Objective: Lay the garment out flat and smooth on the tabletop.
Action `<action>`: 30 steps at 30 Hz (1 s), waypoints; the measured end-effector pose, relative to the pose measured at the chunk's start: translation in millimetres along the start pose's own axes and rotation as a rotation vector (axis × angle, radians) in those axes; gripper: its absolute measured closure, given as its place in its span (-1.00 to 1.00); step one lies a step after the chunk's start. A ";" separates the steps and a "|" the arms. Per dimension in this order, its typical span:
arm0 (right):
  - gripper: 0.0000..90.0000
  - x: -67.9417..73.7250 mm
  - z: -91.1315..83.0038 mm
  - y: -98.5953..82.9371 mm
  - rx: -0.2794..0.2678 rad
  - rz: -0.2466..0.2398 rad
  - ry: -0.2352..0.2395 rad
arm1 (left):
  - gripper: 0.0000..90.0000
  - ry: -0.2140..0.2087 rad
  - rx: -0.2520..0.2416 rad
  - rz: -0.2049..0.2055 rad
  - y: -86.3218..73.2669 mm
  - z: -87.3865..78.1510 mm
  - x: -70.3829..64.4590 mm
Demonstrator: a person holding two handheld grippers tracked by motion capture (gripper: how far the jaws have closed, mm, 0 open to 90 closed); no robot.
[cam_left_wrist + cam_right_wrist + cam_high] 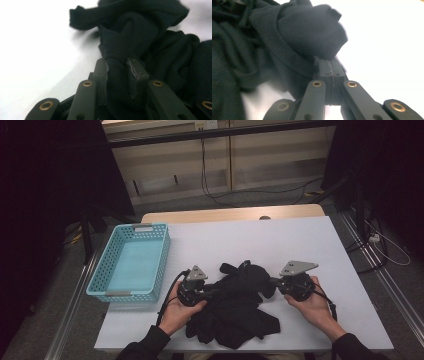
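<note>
Gripping black garment [235, 305]: left gripper [212, 291], right gripper [272, 281], jaws facing inward.

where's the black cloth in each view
High view: the cloth lies crumpled at lower centre of the table, between the left gripper and right gripper.
Left gripper view: centre and right, a fold pinched between the jaws of that gripper.
Right gripper view: left and top centre, its hem nipped in the shut jaws of that gripper.
Shared landmark: the white table.
</note>
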State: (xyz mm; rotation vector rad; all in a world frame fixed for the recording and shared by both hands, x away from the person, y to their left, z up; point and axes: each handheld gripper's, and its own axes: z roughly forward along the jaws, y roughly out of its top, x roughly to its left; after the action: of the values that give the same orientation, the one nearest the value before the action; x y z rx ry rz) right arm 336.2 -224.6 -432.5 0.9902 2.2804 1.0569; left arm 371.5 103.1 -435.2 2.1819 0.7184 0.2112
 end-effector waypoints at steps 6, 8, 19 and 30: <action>1.00 -17.4 -13.3 2.6 -0.037 0.036 -0.087 | 0.76 0.023 -0.047 -0.015 2.4 -11.1 3.0; 1.00 -22.6 -16.5 3.8 -0.050 0.048 -0.104 | 0.76 0.025 -0.064 -0.026 5.0 -18.3 4.8; 0.82 -11.5 1.0 -2.1 -0.003 0.027 -0.014 | 0.77 -0.036 0.048 0.002 -19.9 -30.1 1.1; 0.72 -27.3 27.8 1.1 0.012 0.112 -0.040 | 0.34 -0.020 0.063 0.009 -12.5 -23.8 1.9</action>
State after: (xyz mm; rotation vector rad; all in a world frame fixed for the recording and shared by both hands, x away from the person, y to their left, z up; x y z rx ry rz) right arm 371.9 -231.7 -446.3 1.1451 2.2239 1.0588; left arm 358.8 126.1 -429.1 2.2442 0.7124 0.1739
